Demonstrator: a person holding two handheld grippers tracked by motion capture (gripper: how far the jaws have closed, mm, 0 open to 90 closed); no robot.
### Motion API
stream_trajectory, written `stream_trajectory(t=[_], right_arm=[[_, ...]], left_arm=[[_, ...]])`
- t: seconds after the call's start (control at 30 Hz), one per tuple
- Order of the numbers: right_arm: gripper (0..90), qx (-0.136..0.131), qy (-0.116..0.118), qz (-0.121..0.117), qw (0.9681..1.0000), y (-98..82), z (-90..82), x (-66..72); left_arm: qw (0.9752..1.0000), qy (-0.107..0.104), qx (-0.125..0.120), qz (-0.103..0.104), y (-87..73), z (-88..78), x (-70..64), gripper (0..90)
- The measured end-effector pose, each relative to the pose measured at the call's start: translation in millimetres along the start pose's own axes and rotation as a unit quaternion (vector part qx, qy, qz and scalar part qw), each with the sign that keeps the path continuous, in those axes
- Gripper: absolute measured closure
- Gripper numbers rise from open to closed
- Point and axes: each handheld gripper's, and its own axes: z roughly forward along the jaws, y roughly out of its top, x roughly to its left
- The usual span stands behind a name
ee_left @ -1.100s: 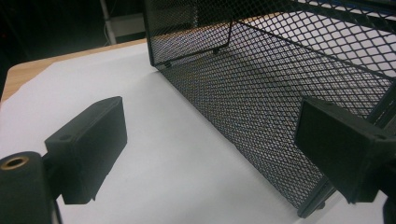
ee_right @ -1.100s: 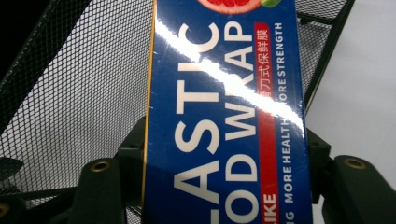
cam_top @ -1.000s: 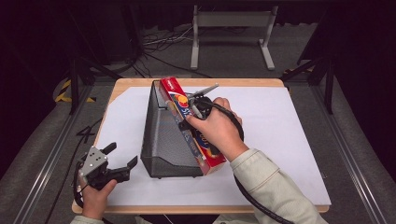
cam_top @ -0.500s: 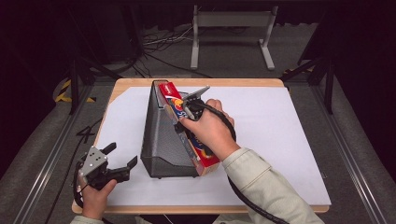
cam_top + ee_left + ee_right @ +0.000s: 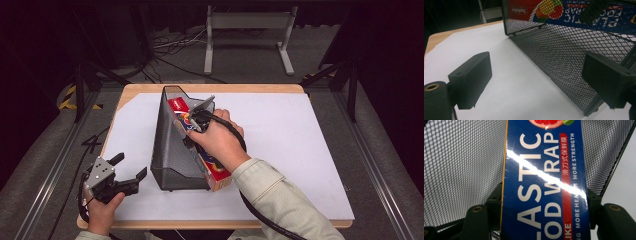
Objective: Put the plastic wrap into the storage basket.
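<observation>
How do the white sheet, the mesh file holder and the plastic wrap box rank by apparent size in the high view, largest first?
1. White sheet
2. Mesh file holder
3. Plastic wrap box, partly hidden by the hand and holder, so this rank is less sure.

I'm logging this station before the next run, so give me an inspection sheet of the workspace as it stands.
Surface: wooden table covered by a white sheet, flat.
Job's things: black wire-mesh file holder stands upright on the sheet; long blue and red plastic-wrap box lies slanted in it, its near end sticking out at the front.
Clutter: nothing seen.
Grippers: right gripper shut on the box, a jaw on each long side; left gripper open, holding nothing, near the table's front left corner, apart from the holder.
Cables: black cable trails from the right gripper along the sleeve; loose cables on the floor beyond the table.
Surroundings: dark room, grey metal stand behind, floor rails at both sides.
</observation>
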Motion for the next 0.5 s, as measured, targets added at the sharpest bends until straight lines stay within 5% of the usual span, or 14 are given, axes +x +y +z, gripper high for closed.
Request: stream_trajectory(t=[0.5], right_arm=[[38.1,0.029,-0.008,-0.005,0.9995,3.6,11.4,2.7]], left_arm=[[1.0000,0.000,0.001,-0.001,-0.2,-0.2,0.3,10.1]])
